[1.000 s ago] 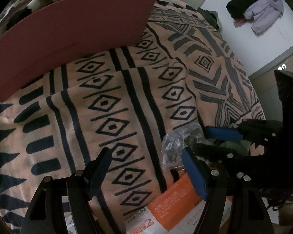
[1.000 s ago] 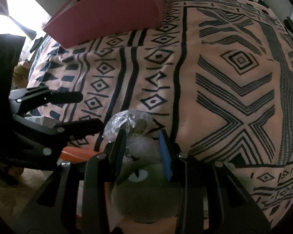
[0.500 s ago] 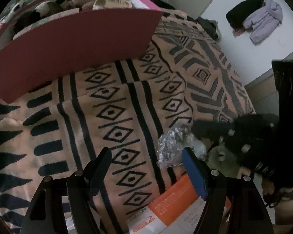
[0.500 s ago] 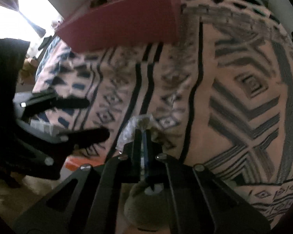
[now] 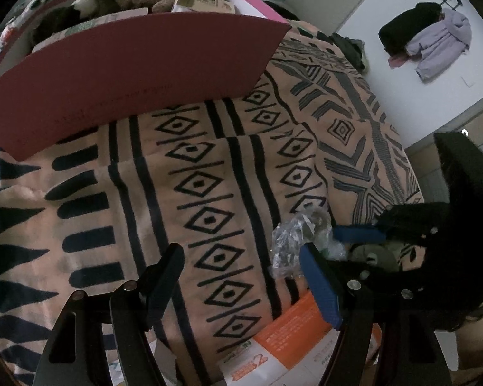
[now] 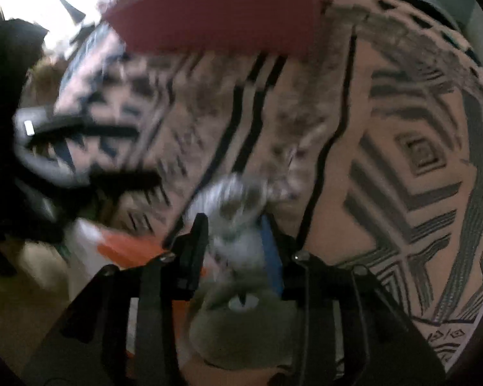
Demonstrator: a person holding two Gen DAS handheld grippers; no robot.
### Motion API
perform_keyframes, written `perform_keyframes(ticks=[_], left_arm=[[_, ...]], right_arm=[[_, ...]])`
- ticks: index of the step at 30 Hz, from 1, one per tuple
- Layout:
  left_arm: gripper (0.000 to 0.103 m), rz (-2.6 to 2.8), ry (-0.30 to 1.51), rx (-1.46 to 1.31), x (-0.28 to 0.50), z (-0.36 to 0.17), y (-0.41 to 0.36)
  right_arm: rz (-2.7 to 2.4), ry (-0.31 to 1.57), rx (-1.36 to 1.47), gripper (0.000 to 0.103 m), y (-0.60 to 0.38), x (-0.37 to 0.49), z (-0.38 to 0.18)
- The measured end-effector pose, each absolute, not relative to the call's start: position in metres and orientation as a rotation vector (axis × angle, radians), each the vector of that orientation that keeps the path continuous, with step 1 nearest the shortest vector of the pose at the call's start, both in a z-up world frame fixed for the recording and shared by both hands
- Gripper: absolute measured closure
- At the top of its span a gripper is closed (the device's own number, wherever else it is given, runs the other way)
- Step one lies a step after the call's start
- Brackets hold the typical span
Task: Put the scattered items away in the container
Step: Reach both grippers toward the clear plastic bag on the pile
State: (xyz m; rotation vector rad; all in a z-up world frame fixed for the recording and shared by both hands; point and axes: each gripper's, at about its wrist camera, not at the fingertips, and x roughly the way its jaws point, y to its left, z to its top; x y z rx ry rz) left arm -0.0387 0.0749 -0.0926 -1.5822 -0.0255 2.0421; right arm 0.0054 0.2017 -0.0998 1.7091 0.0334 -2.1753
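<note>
A crumpled clear plastic bag (image 5: 293, 238) lies on the patterned blanket (image 5: 209, 167) near its front edge. My right gripper (image 6: 233, 222) points down at the bag (image 6: 235, 199). Its jaws are opening, with the bag between the fingers; the view is blurred. A green plush toy (image 6: 241, 321) with one eye sits just under that gripper. My left gripper (image 5: 240, 251) stands open over the blanket with nothing between its fingers, the bag just beside its right finger. The dark red container (image 5: 128, 74) stands at the back, holding plush toys and a carton.
An orange and white box (image 5: 293, 331) lies at the blanket's front edge under the grippers. Clothes hang on a wall hook (image 5: 428, 35) at the far right. Dark clothing lies at the bed's far corner. Bright window light fills the right wrist view's upper left.
The right gripper's jaws were apart around the bag a second ago, fully shut half a second ago, and stand apart again. That gripper has rolled. The left view shows more of the container's contents.
</note>
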Motion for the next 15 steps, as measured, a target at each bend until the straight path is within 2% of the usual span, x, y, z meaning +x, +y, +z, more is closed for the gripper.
perform_keyframes(ticks=[2,4,6,8,11,15], left_arm=[[0.028,2.04,-0.023,-1.583,-0.039,-0.093,0.076],[0.028,2.044,-0.022,-1.585,-0.038,-0.093,0.075],[0.028,2.052,-0.025,-1.585,-0.038,-0.091,0.073],[0.028,2.067,-0.035,-1.581,-0.039,-0.089,0.069],[0.028,2.086,-0.063,-1.575,-0.041,-0.086,0.062],[0.028,2.123,-0.091,-1.556,-0.046,-0.078,0.051]], right_arm=[[-2.148,0.055,1.714,0.061,0.197,0.006,-0.106],[-2.136,0.075,1.706,0.06,0.19,0.003,-0.108],[-2.135,0.124,1.686,0.068,0.183,0.001,-0.112],[-2.14,0.105,1.662,0.083,0.182,-0.003,-0.11],[-2.179,0.101,1.616,0.088,0.185,-0.012,-0.099],[-2.222,0.099,1.496,0.09,0.18,-0.027,-0.074]])
